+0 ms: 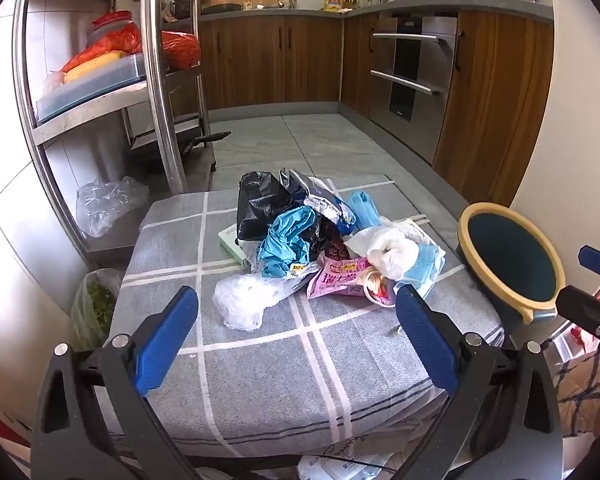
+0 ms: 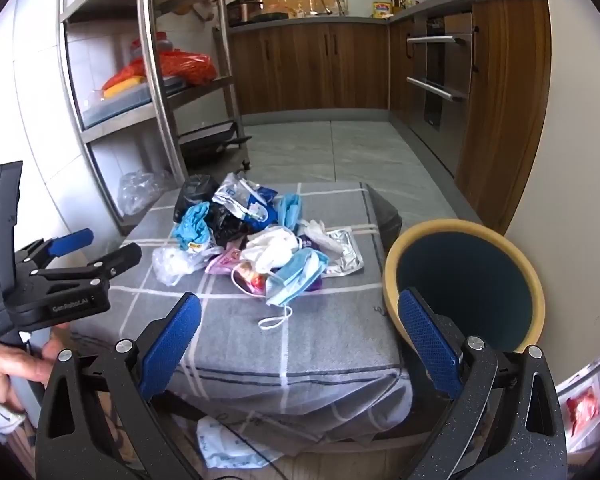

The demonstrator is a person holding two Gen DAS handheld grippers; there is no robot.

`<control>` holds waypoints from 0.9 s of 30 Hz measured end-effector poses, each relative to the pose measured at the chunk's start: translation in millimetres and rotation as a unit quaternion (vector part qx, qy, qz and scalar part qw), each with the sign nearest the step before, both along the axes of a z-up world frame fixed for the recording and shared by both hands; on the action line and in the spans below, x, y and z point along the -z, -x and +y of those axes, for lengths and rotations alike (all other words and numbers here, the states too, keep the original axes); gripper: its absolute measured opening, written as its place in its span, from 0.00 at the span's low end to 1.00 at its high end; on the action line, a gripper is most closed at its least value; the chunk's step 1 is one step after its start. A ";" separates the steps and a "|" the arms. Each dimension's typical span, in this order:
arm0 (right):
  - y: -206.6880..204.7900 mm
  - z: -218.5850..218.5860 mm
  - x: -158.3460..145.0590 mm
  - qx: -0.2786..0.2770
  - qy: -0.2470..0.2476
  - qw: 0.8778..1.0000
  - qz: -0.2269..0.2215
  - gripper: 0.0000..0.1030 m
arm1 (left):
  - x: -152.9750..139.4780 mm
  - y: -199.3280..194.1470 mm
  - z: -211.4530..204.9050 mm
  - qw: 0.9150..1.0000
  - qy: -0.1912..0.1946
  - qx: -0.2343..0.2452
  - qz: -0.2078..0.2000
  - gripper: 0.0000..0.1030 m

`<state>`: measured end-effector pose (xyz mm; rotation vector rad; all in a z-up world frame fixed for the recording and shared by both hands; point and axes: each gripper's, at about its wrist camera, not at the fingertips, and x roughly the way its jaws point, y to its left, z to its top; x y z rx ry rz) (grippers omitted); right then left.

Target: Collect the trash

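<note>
Both of your grippers hang short of the work with nothing between the pads: the left gripper has its jaws spread wide and empty, and the right gripper the same; the trash pile sits in the middle of the desk, on its grey checked cloth, ahead of and below both sets of jaws; from your left side it lies almost straight ahead, from your right side ahead and a little to the left; the heap runs roughly from the black bag at the far left to the blue face mask at the near right; the bin, dark inside with a pale rim, stands just beside the desk's right edge, right in front of your right jaws, so that hand looks the better placed to drop things in, while the left reaches the clear plastic bag at the near left edge more easily; the mask's white loop trails toward you and seems the nearest loose piece; nothing stands between the jaws and the heap; the metal shelf rack stays well off to the left, and more bags lie on the floor beside it; mind that the light wrappers may slide on the cloth.
</note>
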<state>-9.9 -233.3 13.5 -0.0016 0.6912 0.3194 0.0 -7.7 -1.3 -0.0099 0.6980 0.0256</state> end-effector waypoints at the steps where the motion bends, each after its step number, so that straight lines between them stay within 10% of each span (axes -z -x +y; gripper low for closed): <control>1: 0.6 -0.5 -0.6 -0.001 0.000 1.000 -0.002 0.95 | -0.2 1.0 -0.2 1.000 0.000 0.001 -0.001 0.94; 27: 2.0 2.3 -1.4 -0.005 0.006 1.000 -0.005 0.95 | 0.5 2.8 3.4 1.000 0.006 -0.007 -0.005 0.94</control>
